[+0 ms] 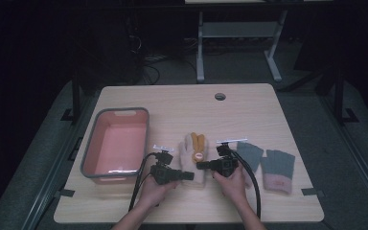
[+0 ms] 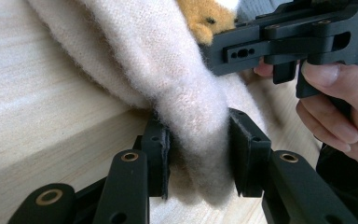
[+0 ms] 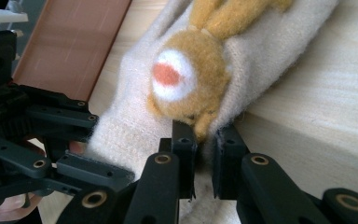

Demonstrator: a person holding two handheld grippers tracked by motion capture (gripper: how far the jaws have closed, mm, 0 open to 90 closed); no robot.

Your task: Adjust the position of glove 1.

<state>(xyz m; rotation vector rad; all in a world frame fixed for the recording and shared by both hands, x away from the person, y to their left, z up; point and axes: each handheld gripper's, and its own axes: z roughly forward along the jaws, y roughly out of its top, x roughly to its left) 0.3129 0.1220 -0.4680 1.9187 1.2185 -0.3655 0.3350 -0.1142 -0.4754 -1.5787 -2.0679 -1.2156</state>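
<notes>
1. While both hands held steady at the near middle of the bench (image 1: 249, 100), the cream glove (image 1: 191, 160) lay flat between them, its cuff end toward the person and its finger end pointing far.
2. Left gripper (image 1: 188, 176): fingers (image 2: 158, 154) closed on a gathered fold of the glove's cream knit at its near left edge. In the left gripper view the wool bulged out between the two pads and was pressed on both sides.
3. Right gripper (image 1: 200, 166): fingers (image 3: 184, 154) drawn almost together on the glove's right edge, just below the orange plush animal patch (image 3: 186, 79). Only a thin layer of knit sat in the narrow gap between the pads.
4. The patch, with a white muzzle and a reddish nose, sat on the back of the glove, near its middle.
5. A pink tub with a grey rim (image 1: 92, 152) stood left of the glove, just beyond the left gripper.
6. Two grey fingerless gloves (image 1: 278, 170) lay right of the right gripper, side by side; the right one had a pinkish cuff toward the near edge.
7. Black cables trailed from both grippers back toward the person.
</notes>
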